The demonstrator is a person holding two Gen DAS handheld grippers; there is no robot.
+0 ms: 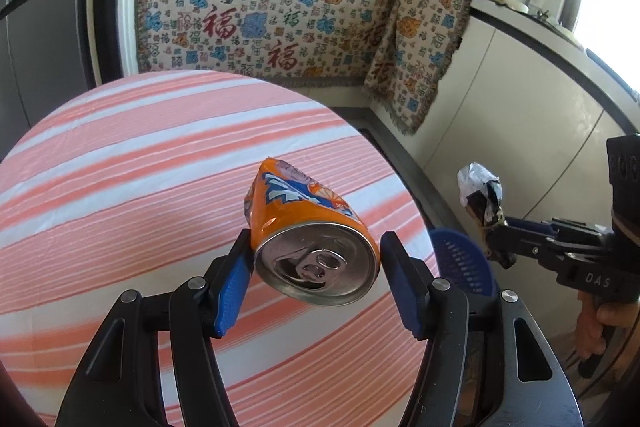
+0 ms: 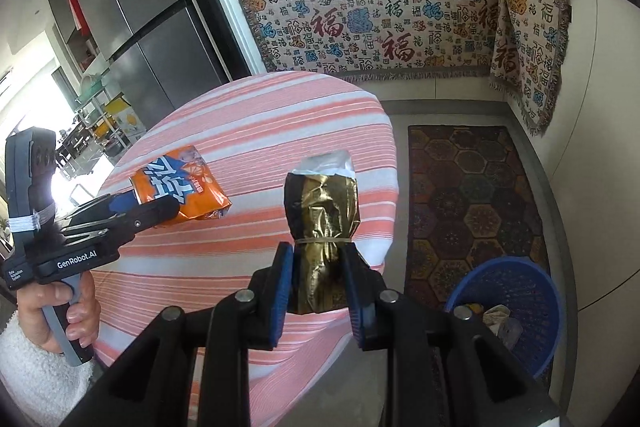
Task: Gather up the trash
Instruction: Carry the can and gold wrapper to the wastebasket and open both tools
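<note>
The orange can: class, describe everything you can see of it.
The orange can is crushed thin metal with blue-and-white lettering and a silver top whose pull tab is intact. It lies tilted, top toward the left wrist camera, lifted above the striped tablecloth, clamped between the left gripper's blue pads; nothing else touches it.

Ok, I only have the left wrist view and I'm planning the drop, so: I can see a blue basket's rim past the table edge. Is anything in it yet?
Observer: Yes. The right wrist view looks into the blue basket on the floor; crumpled scraps already lie at its bottom.
Operator: And that bundle in the right gripper, what is it?
Observer: A crumpled gold foil packet tied with a rubber band; the right gripper has its jaws shut on the lower end.
Operator: Anything under the basket?
Observer: It stands beside a dark patterned rug, on bare floor as far as I can tell.
</note>
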